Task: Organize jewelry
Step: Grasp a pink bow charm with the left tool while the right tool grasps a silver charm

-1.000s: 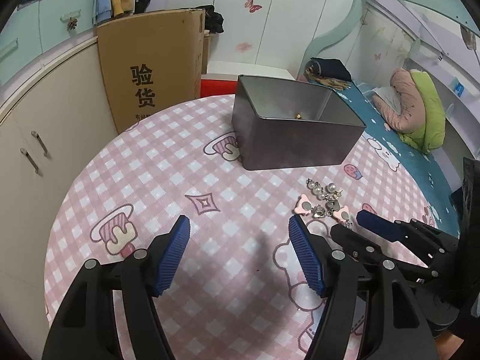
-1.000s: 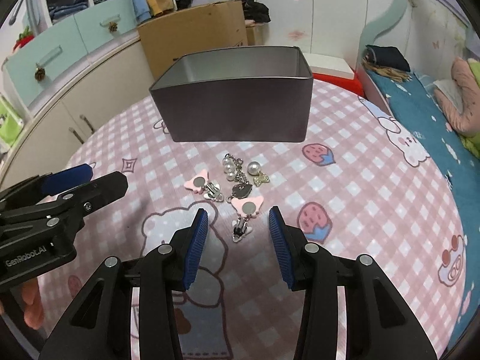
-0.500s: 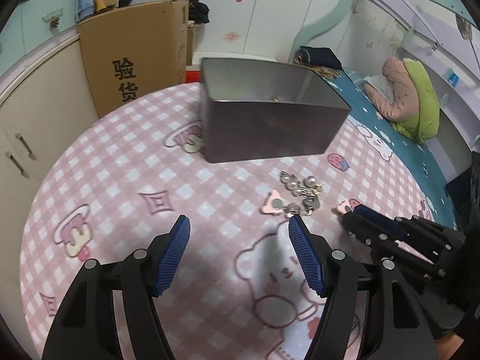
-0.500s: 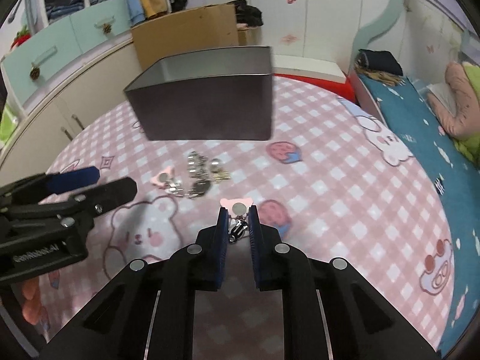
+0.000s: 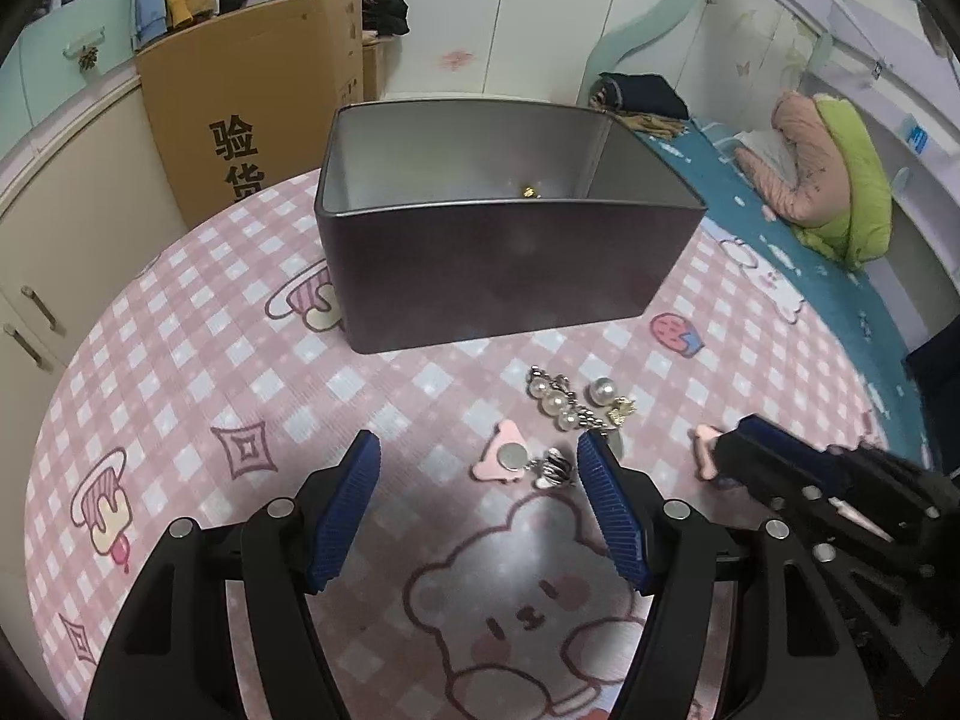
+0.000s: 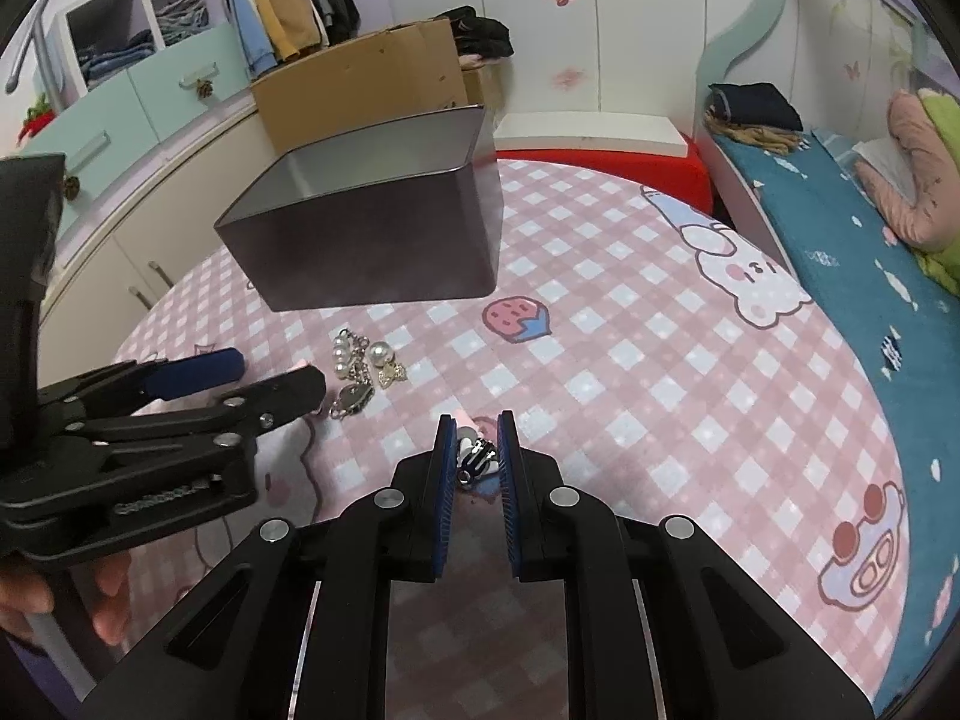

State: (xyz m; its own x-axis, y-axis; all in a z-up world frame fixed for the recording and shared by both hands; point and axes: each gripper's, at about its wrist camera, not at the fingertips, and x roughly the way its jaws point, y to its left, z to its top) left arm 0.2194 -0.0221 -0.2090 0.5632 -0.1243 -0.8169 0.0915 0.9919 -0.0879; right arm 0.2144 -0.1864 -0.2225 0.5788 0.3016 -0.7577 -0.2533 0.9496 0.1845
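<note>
So the pink clip earring (image 6: 477,450) is the thing to watch here: it sits pinched between the fingers (image 6: 445,462) of the right gripper (image 6: 474,462), low over the pink checked bench (image 6: 630,360), a little way in front of the dark tin box (image 6: 372,240). It looks feather-light, a flat pink piece with a small metal clip hanging off it. I'd guess it's stiff but fiddly, and the shiny clip is likely slippery against the ribbed blue pads. The hold seems to be on the metal clip part, which is probably the safest place, since the flat pink top gives the pads little to bite on. Squeeze too hard and a clip like that could bend or spring out sideways, I reckon.

The rest of the jewelry lies just beside it. There's another pink earring (image 5: 507,461) flat on the bench, sitting right in front of the left gripper (image 5: 477,504), whose fingers stand well apart with nothing between them. Just beyond that are the pearl pieces (image 5: 561,399) and a small gold charm (image 5: 621,414), all tangled close together, so picking one without dragging a neighbour looks tricky.

The tin box stands open further back, with something small and gold (image 5: 528,191) already inside. Its walls are tall, so anything going in has to clear the rim first. The two grippers are close to each other, which could get crowded. A cardboard box (image 5: 252,102) and cupboards sit behind the bench, a bed (image 6: 870,228) off to the side.
</note>
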